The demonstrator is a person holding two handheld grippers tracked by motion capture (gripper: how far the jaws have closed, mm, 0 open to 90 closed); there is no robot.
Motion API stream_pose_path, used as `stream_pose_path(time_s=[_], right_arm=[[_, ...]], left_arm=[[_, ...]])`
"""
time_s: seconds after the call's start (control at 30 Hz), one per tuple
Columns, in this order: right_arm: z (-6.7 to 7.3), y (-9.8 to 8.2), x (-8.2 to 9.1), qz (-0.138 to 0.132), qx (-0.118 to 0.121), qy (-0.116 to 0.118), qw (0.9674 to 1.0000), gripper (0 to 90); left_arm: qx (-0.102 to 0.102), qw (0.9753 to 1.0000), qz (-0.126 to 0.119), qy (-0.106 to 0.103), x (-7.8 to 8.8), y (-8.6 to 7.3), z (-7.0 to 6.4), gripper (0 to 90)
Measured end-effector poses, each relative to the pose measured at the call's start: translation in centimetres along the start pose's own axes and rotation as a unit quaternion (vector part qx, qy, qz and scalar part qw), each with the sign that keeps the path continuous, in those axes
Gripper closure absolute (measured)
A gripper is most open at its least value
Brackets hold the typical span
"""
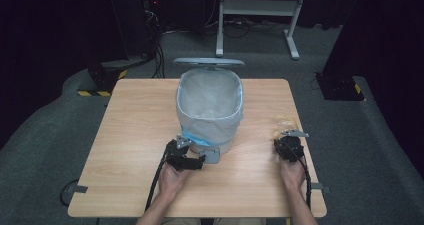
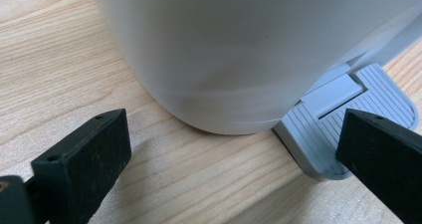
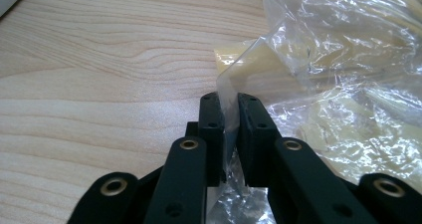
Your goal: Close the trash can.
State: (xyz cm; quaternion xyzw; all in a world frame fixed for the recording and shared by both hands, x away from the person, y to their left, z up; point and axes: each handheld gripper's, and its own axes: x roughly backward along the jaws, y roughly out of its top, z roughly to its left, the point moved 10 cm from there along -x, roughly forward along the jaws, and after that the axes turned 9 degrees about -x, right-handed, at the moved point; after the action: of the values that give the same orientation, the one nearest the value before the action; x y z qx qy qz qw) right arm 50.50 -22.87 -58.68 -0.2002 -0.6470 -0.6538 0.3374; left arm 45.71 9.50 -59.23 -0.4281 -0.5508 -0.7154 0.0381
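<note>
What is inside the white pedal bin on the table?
The bin stands open, lid raised, lined with a clear plastic liner. The high view shows no rubbish on the liner's upper part; its wall hides the very bottom.

Wooden table [image 1: 125, 135] on grey carpet [image 1: 45, 135]; white stand [image 1: 260, 7] behind.

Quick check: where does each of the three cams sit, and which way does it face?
High view: above the person's side, facing forward-down at table, bin, both forearms.
Left gripper view: on left tool, open, low toward bin base and pedal.
Right gripper view: on right tool, shut on plastic bag.
Shared: the wooden table.
</note>
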Motion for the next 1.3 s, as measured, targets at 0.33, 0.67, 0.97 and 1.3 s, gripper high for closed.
stream_pose_path(time_s=[0.33,0.67,0.97,1.3], right_arm=[[0.1,0.1,0.1,0.004,0.013,-0.003,0.9999,87.2],[0.6,0.8,1.5,-0.009,0.019,0.011,0.9997,88.9],[1.6,1.5,3.2,-0.025,0.022,0.038,0.9987,89.2],[2.5,2.2,4.7,-0.042,0.022,0.066,0.9967,89.3]], left_arm=[[-0.001,1.0,0.001,0.0,0.0,0.0,0.1,0.8],[0.001,1.0,0.0,-0.001,0.0,0.0,0.0,0.9],[0.001,1.0,0.001,-0.001,0.0,0.0,0.0,0.8],[-0.001,1.0,0.0,0.0,0.0,0.0,0.0,0.9]])
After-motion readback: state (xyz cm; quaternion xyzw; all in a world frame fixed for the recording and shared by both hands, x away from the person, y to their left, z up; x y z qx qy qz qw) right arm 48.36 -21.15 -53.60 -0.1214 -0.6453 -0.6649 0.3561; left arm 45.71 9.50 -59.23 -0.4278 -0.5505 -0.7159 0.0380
